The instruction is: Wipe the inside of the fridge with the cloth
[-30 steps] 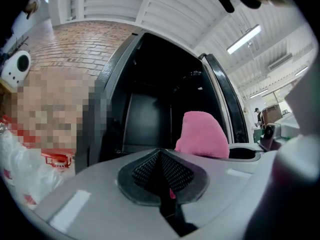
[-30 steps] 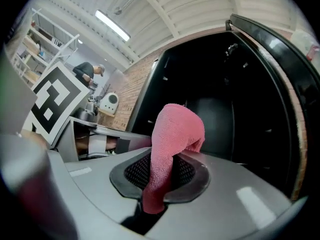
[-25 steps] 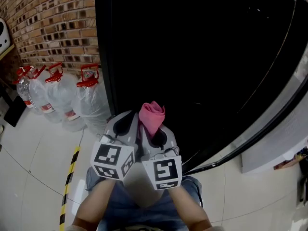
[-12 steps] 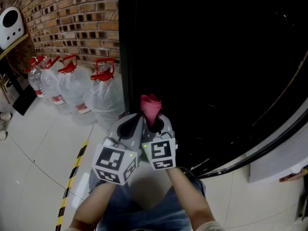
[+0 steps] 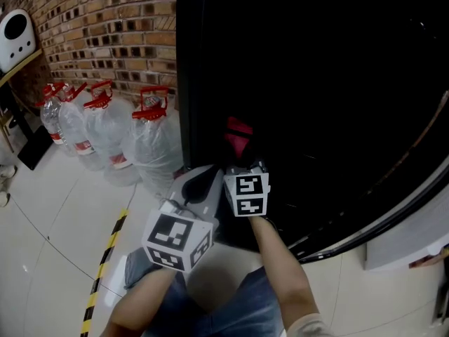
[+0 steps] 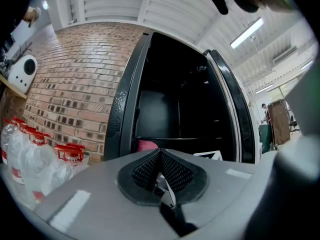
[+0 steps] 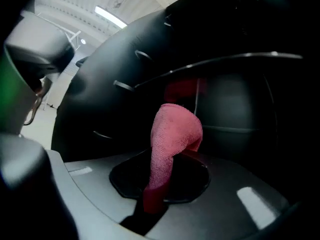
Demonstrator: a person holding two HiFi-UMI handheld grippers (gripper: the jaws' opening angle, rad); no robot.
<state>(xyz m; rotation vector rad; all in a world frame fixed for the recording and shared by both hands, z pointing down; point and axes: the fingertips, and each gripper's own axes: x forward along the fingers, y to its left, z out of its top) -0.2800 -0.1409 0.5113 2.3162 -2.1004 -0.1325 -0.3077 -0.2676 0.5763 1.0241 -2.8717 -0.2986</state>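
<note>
While working from the near side, hold the left claw (image 6: 161, 176), closed tight on nothing, back by the left edge of the fridge (image 5: 316, 83), clear of the bottles (image 5: 151, 146). Grip hard with the right claw (image 7: 159, 186), clamped on the pink cloth (image 7: 172, 134), with its folded tuft poking past the tips just inside the dark opening. Press that tuft, not the hard tips, flat against a wall or the shelf (image 7: 225, 61) ahead. Sweep in overlapping passes, likely back to front. Go slow, depth being hard to judge in there.
</note>
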